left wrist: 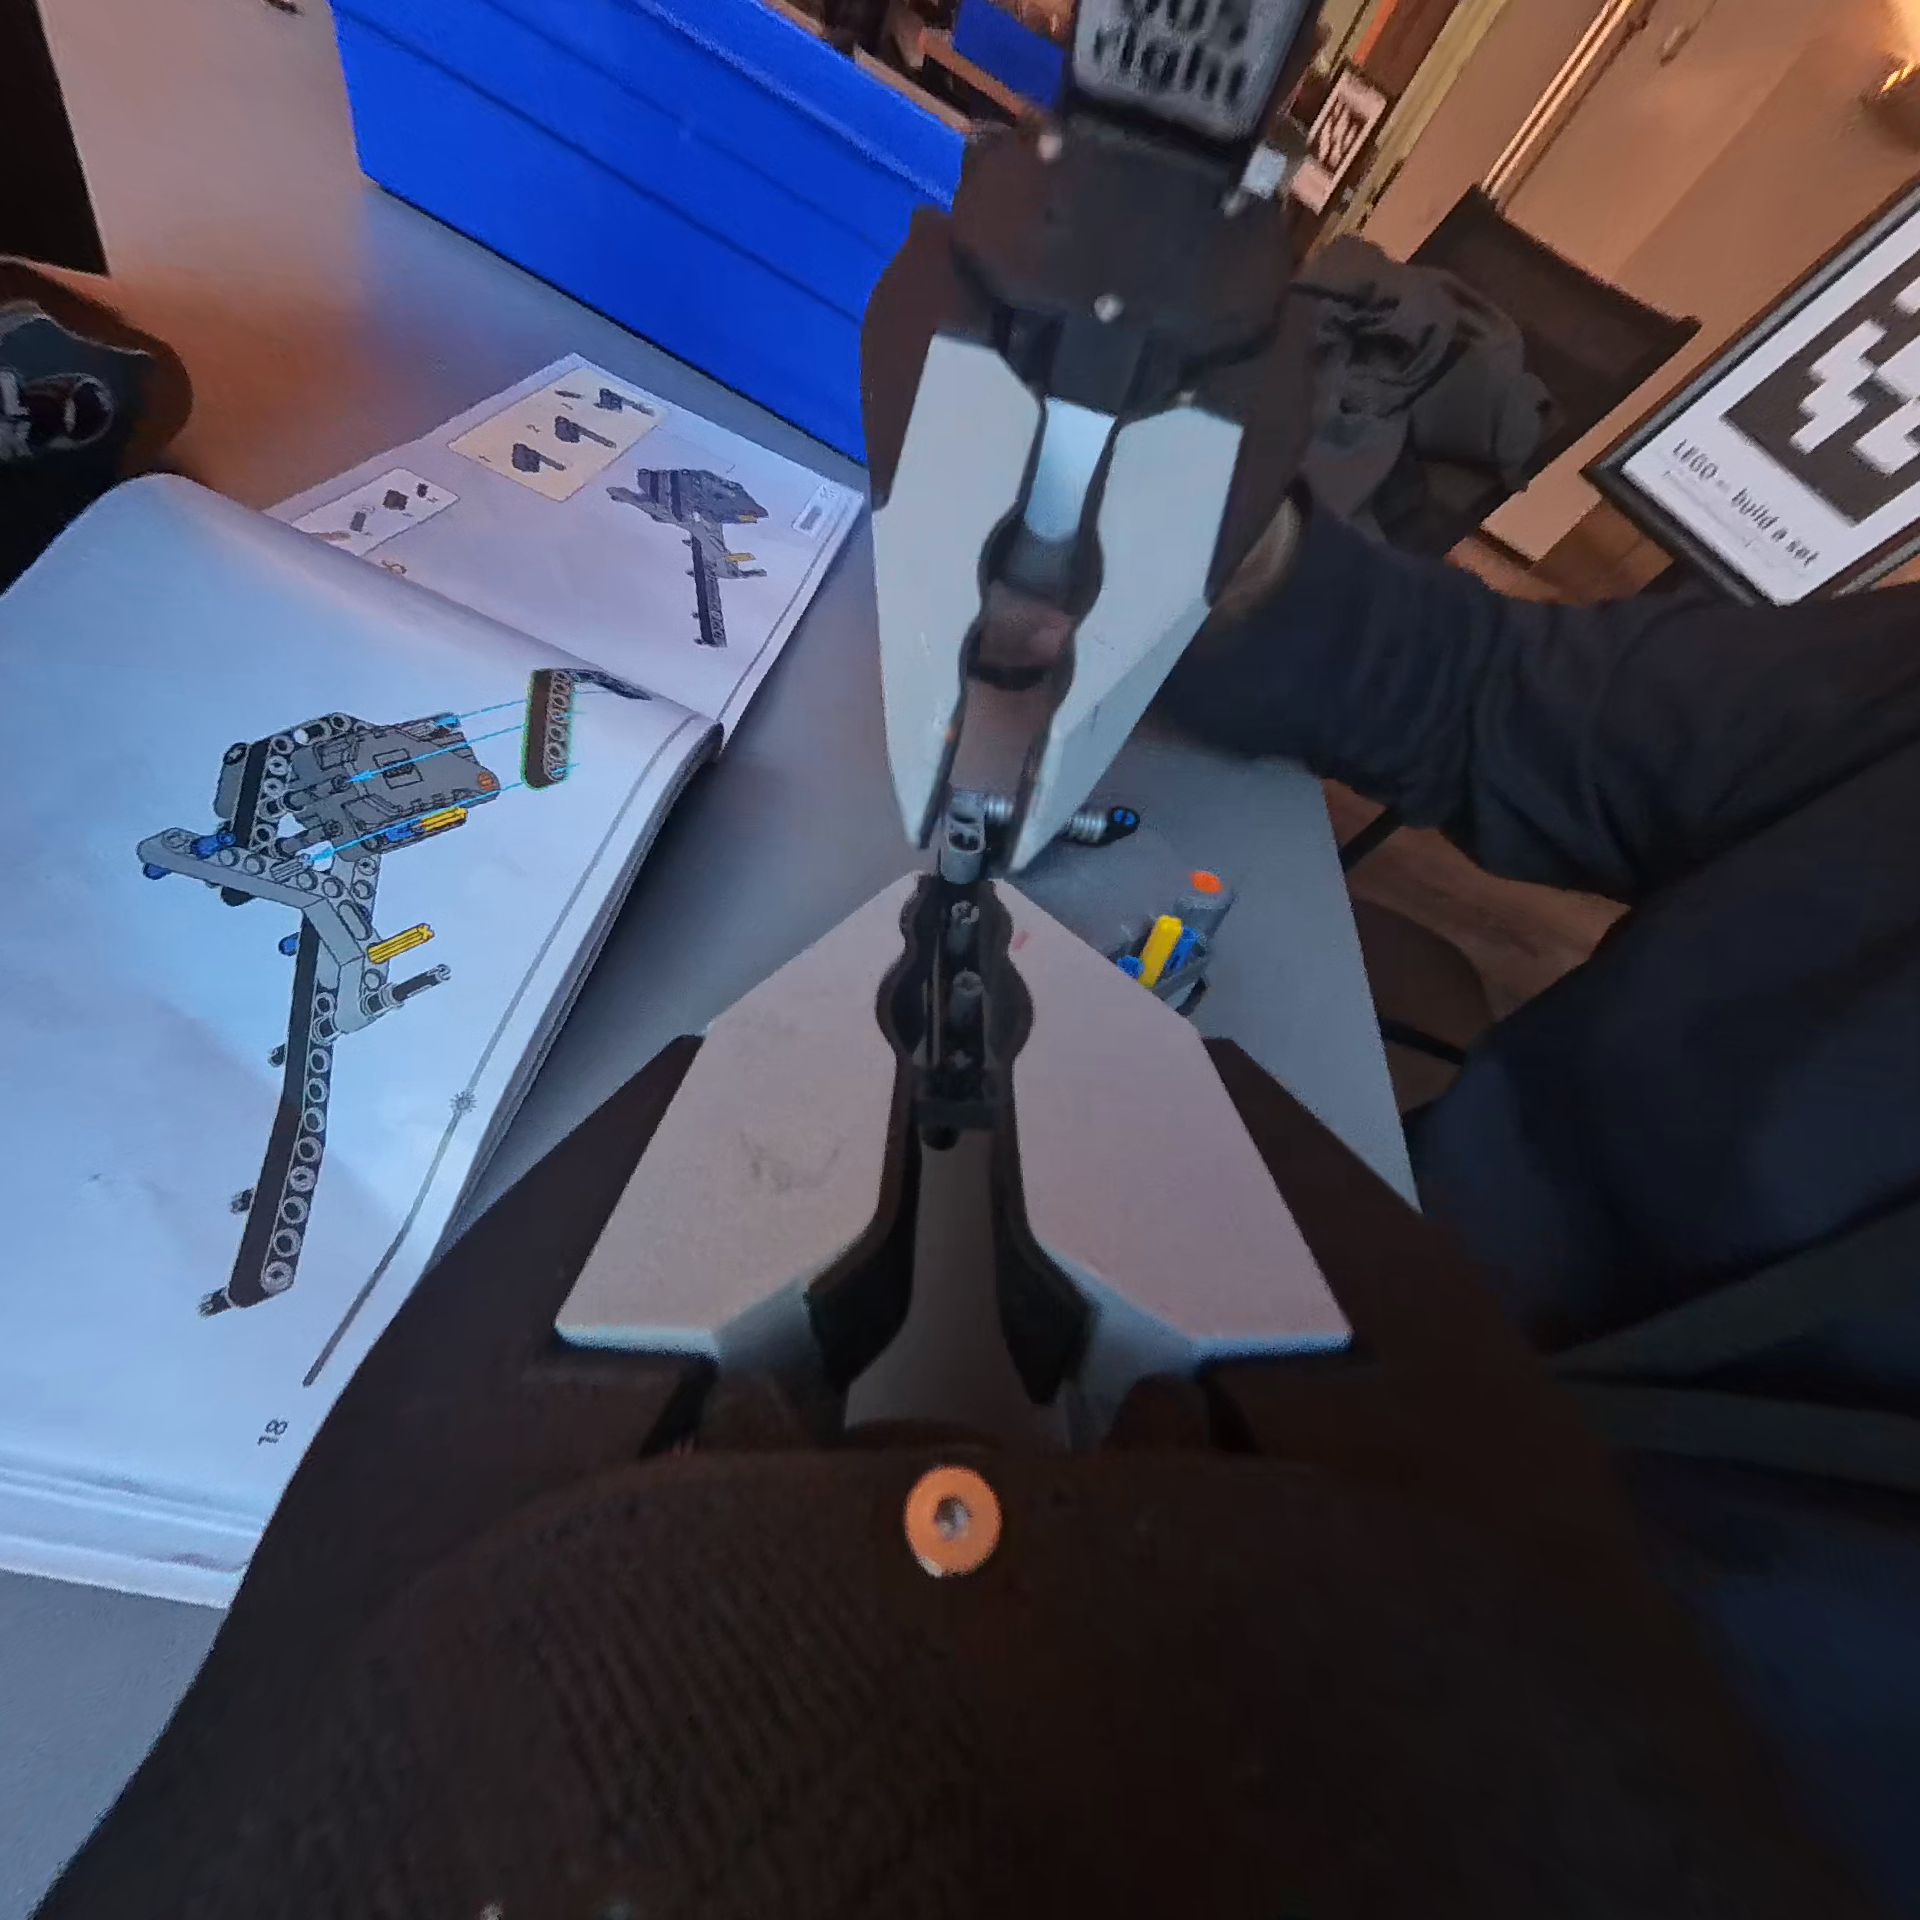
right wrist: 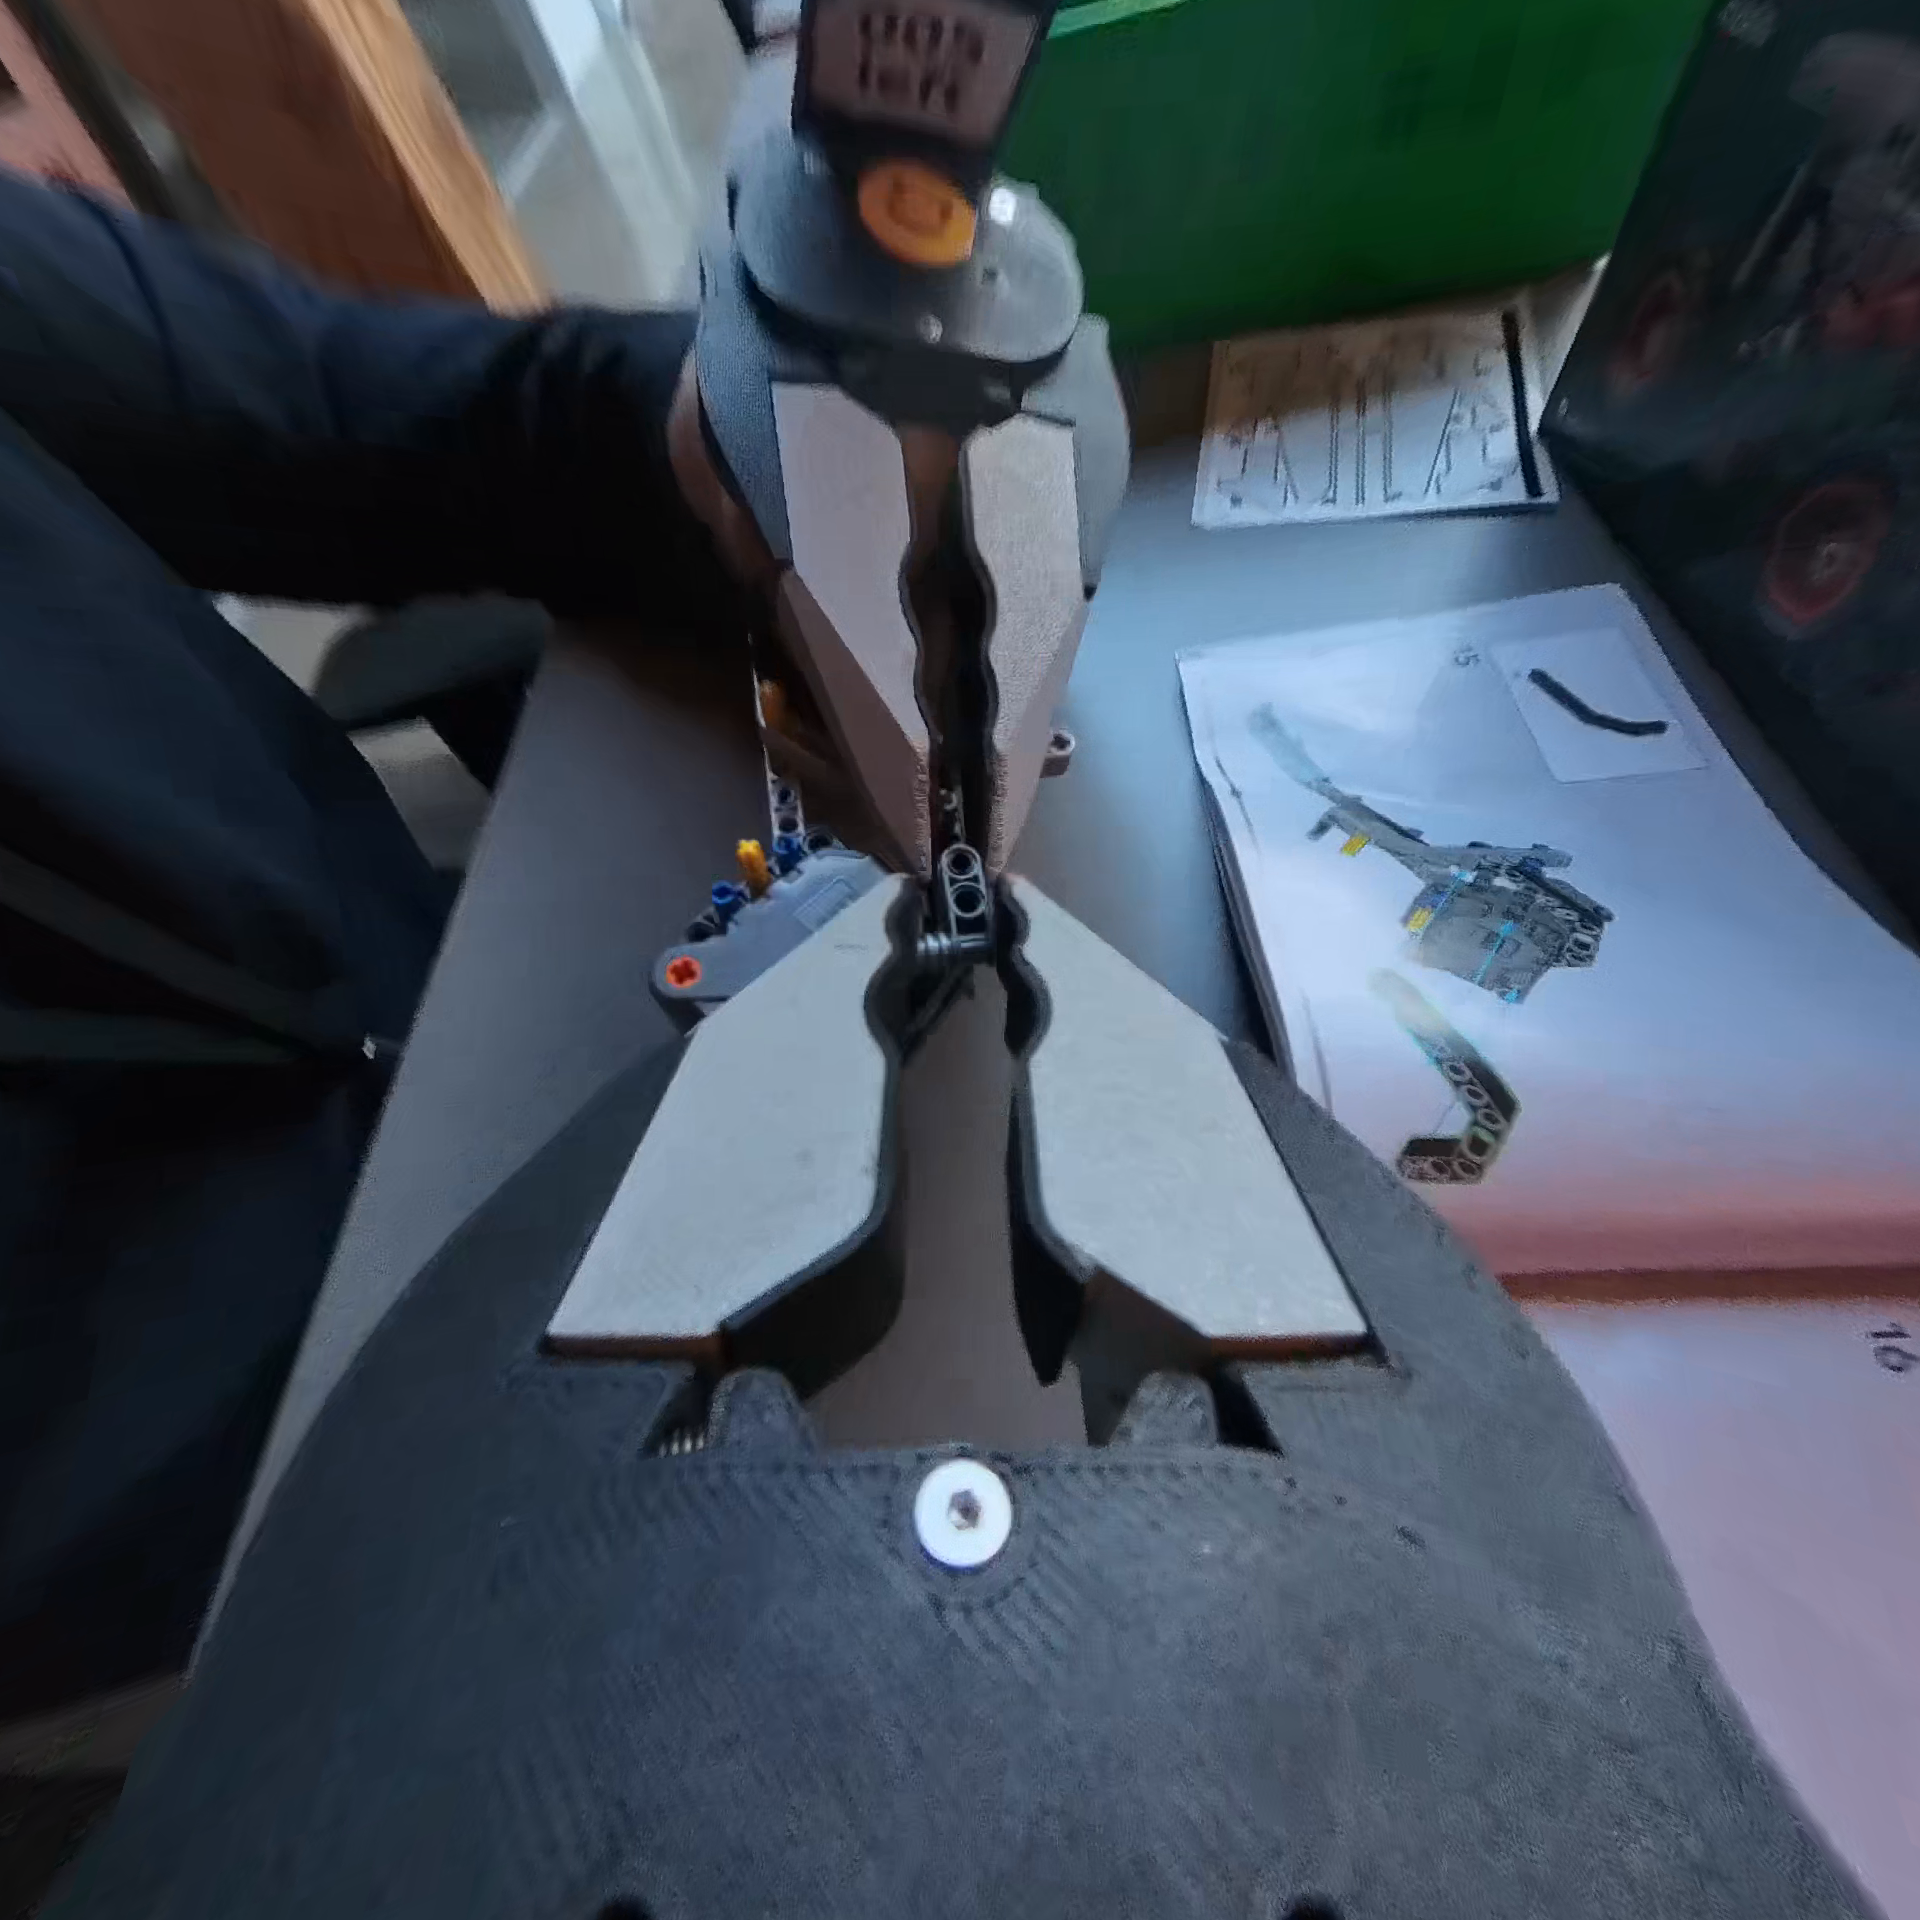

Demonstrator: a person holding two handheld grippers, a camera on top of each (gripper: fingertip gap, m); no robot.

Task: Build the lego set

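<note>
Grey desk (left wrist: 790, 935), manual (left wrist: 312, 935) open alongside. Left gripper (left wrist: 951, 894) clamped narrow on black beam (left wrist: 951, 1029), right gripper (right wrist: 961, 904) pinching grey connector (right wrist: 964, 883) tip-to-tip above desk. Best line up holes, push straight, no twisting.

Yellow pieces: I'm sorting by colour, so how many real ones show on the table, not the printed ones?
1. A yellow axle stands up from the grey part-built assembly on the table, beside both gripper tips; more may be hidden behind the grippers.

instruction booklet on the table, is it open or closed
Open: the instruction booklet lies spread on the grey table, with printed build diagrams showing on facing pages.
</note>
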